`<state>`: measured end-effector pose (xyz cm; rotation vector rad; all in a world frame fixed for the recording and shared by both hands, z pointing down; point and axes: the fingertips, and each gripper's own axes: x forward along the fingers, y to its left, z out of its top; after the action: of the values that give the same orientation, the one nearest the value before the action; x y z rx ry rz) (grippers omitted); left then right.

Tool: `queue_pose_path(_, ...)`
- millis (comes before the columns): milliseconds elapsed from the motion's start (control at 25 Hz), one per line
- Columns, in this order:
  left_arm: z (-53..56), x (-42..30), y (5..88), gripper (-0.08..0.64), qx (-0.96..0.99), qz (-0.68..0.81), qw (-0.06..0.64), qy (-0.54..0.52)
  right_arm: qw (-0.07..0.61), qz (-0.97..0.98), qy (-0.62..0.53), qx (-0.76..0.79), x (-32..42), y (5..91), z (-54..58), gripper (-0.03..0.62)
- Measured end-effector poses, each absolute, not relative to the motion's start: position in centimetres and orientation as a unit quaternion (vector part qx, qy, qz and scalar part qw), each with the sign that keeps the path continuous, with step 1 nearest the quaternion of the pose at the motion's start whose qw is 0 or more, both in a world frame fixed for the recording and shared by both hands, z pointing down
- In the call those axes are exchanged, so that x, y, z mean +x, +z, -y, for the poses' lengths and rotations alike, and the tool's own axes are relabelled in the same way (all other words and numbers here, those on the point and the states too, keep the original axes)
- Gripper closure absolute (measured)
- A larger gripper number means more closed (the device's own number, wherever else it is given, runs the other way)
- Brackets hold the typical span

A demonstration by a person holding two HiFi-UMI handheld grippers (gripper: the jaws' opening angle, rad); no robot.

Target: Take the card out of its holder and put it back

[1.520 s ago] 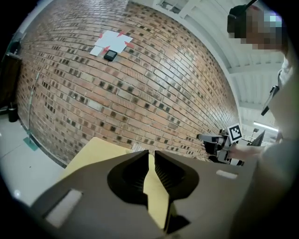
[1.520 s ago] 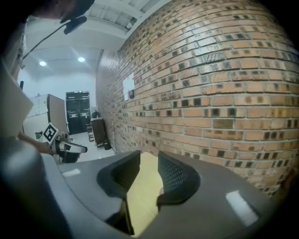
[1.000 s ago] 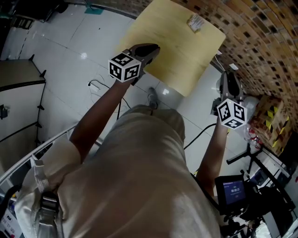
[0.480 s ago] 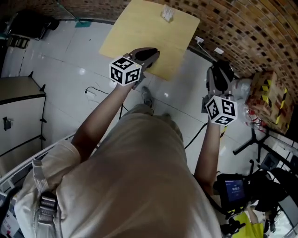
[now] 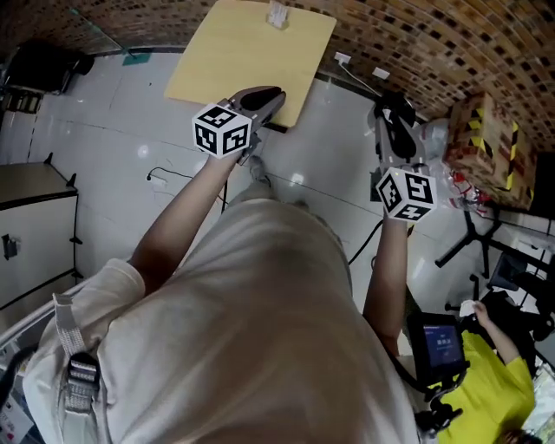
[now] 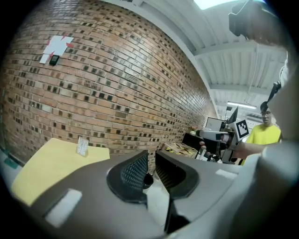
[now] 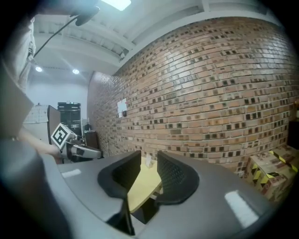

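It looks like a lab or workshop: a bare brick wall (image 7: 210,84) stands ahead of the right gripper (image 7: 148,163), with strip lights (image 7: 114,3) above it. Taped boxes (image 7: 271,172) sit to its right, and cables (image 5: 169,178) and a stand (image 5: 473,247) are on the tiled floor (image 5: 104,130) below.

Both my grippers are held out ahead, with nothing in either.
My left arm (image 5: 182,221) reaches forward with the left gripper (image 5: 270,95) tipped slightly downward, its jaws a narrow gap apart and empty. My right arm (image 5: 388,269) stretches out alongside, well apart from it. The right gripper (image 5: 390,113) is nearly level, its jaws wider apart and gripping nothing.
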<state>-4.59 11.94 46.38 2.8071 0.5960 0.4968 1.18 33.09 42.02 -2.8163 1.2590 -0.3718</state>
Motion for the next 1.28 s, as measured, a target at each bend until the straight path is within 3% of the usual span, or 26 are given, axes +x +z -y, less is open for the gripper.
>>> queue_pose_path(800, -17.8, -9.5, 49.2, 0.491, 0.952, -0.194, 0.090, 0.220, 0.032, -0.429, -0.147, -0.891, -5.3, 45.2, -36.1, 0.479)
queue_pose_path(1280, -13.8, -11.2, 48.8, 0.491, 0.951, -0.206, 0.101, 0.205, 0.015, -0.398, -0.182, -0.899, -6.9, 48.0, -34.7, 0.482)
